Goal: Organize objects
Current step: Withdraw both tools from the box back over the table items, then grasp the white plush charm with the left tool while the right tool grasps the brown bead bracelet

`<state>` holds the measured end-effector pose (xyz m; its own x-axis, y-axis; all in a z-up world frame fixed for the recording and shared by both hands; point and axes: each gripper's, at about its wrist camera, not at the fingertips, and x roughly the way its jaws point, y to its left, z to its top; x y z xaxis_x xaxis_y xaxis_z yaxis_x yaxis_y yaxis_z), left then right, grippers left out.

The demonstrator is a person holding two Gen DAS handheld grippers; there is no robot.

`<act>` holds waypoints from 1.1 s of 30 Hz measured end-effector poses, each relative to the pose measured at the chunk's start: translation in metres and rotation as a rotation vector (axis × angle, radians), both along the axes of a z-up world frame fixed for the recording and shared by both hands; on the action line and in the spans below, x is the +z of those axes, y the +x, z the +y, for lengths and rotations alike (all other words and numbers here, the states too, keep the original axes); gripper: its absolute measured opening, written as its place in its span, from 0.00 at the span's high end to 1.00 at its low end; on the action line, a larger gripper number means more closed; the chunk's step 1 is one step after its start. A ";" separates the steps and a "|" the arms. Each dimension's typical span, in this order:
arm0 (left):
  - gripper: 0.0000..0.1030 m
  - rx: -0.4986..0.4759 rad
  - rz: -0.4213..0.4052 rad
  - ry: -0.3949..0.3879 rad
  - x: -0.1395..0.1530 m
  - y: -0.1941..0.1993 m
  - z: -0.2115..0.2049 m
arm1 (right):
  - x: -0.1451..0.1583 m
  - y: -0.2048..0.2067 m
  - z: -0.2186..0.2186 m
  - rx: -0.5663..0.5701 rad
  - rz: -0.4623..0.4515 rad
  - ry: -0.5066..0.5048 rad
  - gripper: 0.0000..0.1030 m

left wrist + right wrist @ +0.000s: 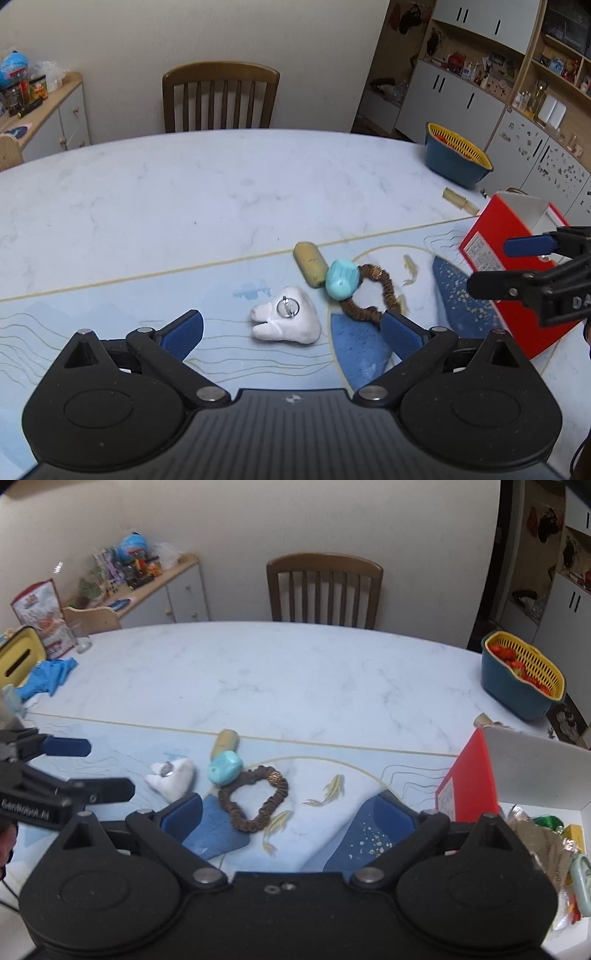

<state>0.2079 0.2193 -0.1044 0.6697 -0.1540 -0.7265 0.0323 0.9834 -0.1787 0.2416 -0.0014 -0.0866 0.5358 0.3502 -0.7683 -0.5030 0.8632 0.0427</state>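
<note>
Your left gripper [291,326] sits lowest in its own view, jaws spread wide and holding nothing, with the white tooth-shaped piece [286,320] lying on the mat between its blue pads [184,332]. That white piece carries a small metal ring [287,307] on its top face. Just beyond it to the right you have the turquoise lump [341,278], which touches the tan oblong piece [310,263] on one side and overlaps the brown scrunchie [373,295] on the other. All four lie close together on the pale blue printed mat [110,310], which covers the near part of the marble table [221,184].

Your right gripper [288,818] is likewise released, its jaws apart and empty, hovering above the mat with the scrunchie just ahead of its left pad [184,814]. From the left wrist view that gripper shows at the right edge, in front of the red box [495,254].

The red box stands open at the right end of the mat; from the right wrist view you can see crumpled wrappers and small packets inside it [546,834], though what they are is hard to tell. Well beyond it, near the table's far right edge, stands a blue basket with a yellow strainer insert [524,679] holding red fruit. At the table's far left lies a blue cloth [51,677], and a wooden chair [325,590] stands behind the table
</note>
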 end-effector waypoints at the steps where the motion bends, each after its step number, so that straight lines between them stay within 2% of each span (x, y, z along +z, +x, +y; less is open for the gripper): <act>1: 0.00 0.001 0.005 -0.003 -0.004 0.002 0.001 | -0.005 0.003 0.002 -0.002 0.005 -0.009 0.07; 11: 0.00 -0.038 0.035 0.031 -0.038 0.023 -0.004 | -0.047 0.035 0.021 -0.027 0.061 -0.067 0.16; 16: 0.00 -0.056 0.036 0.047 -0.045 0.032 -0.008 | -0.063 0.046 0.035 -0.017 0.072 -0.121 0.20; 23: 0.00 -0.059 0.027 0.087 -0.056 0.041 -0.012 | -0.075 0.054 0.045 -0.010 0.099 -0.135 0.29; 30: 0.01 -0.042 0.012 0.066 -0.059 0.042 -0.011 | -0.076 0.056 0.048 -0.008 0.091 -0.097 0.45; 33: 0.05 -0.044 0.001 0.066 -0.058 0.040 -0.013 | -0.076 0.053 0.049 0.000 0.081 -0.090 0.53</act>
<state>0.2481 0.2059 -0.1628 0.6626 -0.1350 -0.7367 0.0756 0.9907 -0.1135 0.2948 0.0477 -0.1622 0.4709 0.2773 -0.8375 -0.5007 0.8656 0.0050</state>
